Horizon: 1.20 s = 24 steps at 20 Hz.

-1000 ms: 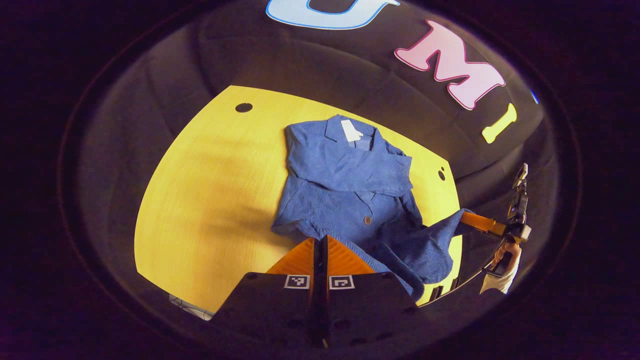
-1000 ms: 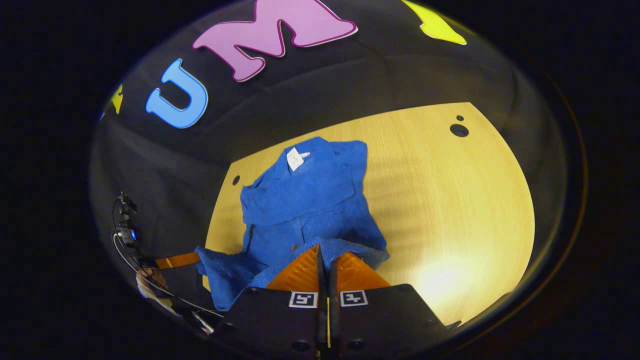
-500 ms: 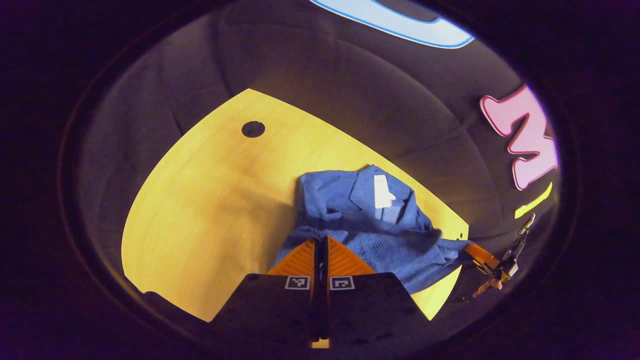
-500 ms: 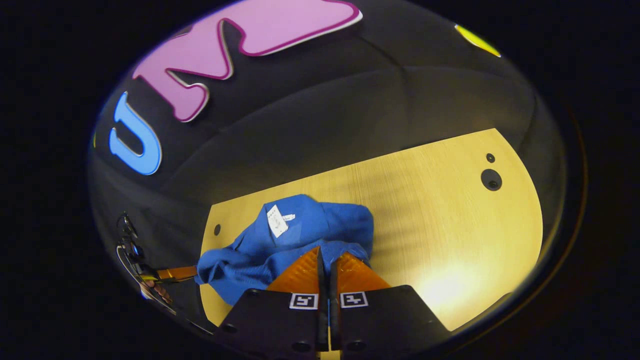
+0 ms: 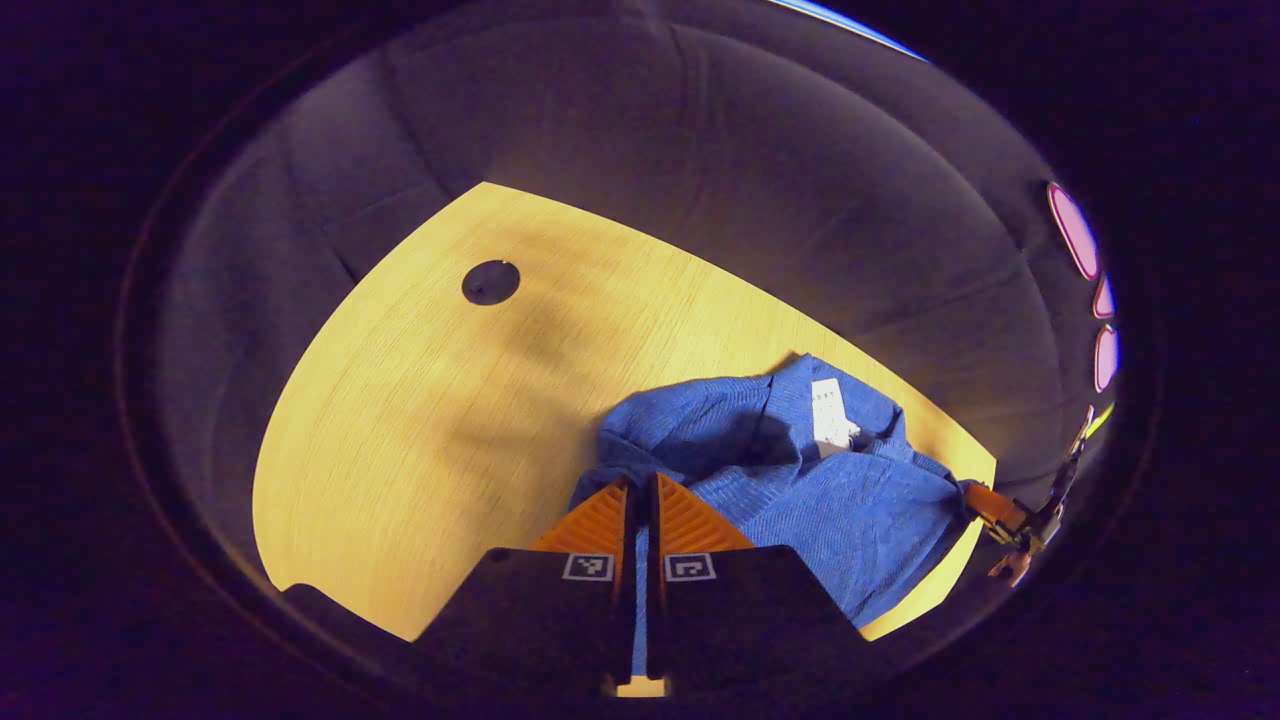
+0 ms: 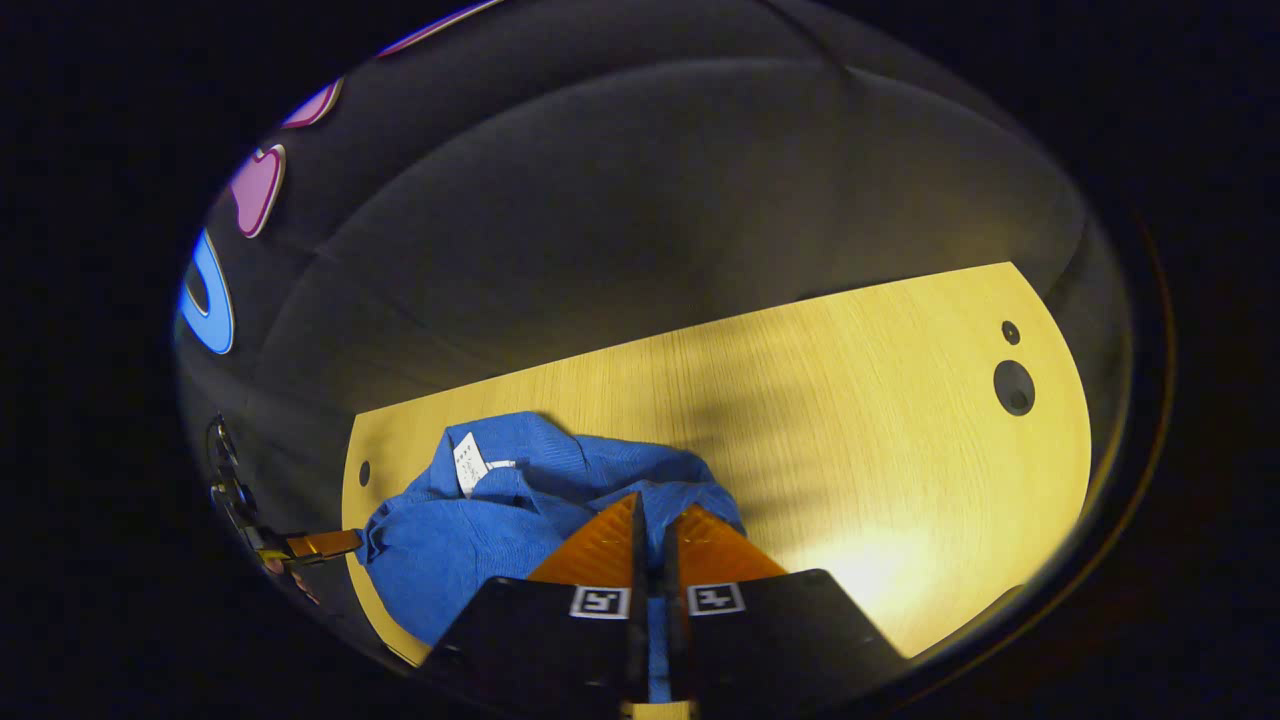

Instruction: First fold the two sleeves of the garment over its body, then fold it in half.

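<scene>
At nine o'clock in the left gripper view lies the bare stretch of the pale yellow wood-grain table, with a round dark hole toward ten o'clock. At six o'clock the left gripper has its two fingers drawn nearly together, and a strip of the blue knitted garment shows in the narrow slot between them, so it is pinching the cloth's near edge. From there the garment spreads toward four o'clock, bunched and doubled over itself, with its white neck label lying on top near three o'clock. At the far four o'clock edge the right gripper holds the garment's other corner, the cloth drawn into its fingers.

At eight o'clock in the right gripper view, the left gripper meets the garment at its outer corner, just off the table's edge. The garment sits heaped between eight and six o'clock, label up, resting on the table's near left part. At six o'clock the right gripper is closed on a fold of blue cloth that runs down between its fingers. Toward three o'clock the tabletop lies bare, with a large round hole and a smaller one above it.
</scene>
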Tool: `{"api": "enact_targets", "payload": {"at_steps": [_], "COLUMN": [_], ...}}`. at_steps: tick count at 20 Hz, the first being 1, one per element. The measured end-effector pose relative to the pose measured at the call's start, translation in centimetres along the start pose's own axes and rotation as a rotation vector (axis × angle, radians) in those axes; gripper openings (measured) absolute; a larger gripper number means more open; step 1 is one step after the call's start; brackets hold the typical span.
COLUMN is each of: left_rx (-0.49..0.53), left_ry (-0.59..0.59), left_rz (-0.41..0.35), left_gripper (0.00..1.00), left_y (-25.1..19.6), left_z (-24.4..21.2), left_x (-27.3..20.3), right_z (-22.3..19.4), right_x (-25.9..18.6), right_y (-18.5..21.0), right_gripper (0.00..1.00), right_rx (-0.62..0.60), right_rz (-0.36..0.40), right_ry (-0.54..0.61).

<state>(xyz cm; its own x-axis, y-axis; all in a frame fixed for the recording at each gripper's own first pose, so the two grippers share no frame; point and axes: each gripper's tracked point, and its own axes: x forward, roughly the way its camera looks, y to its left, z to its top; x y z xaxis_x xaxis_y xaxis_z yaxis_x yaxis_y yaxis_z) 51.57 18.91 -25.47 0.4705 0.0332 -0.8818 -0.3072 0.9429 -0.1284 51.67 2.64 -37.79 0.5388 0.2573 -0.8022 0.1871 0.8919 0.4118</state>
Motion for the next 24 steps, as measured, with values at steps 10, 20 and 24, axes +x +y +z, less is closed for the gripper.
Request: {"api": "enact_targets", "payload": {"at_steps": [10,20,24], "left_rx": [0.117,0.319,0.332], "left_ry": [-0.330,-0.542,-0.639], "left_rz": [0.088,0.080,0.078], "left_gripper": [0.87,0.86,0.86], "left_y": [-0.3,-5.3,-8.1], "left_z": [4.0,-0.4,-4.9], "left_x": [-4.2,-13.0,-17.6], "right_z": [3.3,0.0,-2.2], "right_x": [-5.2,-15.7,-22.0], "right_y": [1.3,8.3,12.5], "right_gripper": [0.94,0.95,0.96], "right_rx": [-0.206,-0.563,-0.593], "right_rz": [-0.003,-0.007,0.058], "right_ry": [-0.239,-0.422,-0.539]}}
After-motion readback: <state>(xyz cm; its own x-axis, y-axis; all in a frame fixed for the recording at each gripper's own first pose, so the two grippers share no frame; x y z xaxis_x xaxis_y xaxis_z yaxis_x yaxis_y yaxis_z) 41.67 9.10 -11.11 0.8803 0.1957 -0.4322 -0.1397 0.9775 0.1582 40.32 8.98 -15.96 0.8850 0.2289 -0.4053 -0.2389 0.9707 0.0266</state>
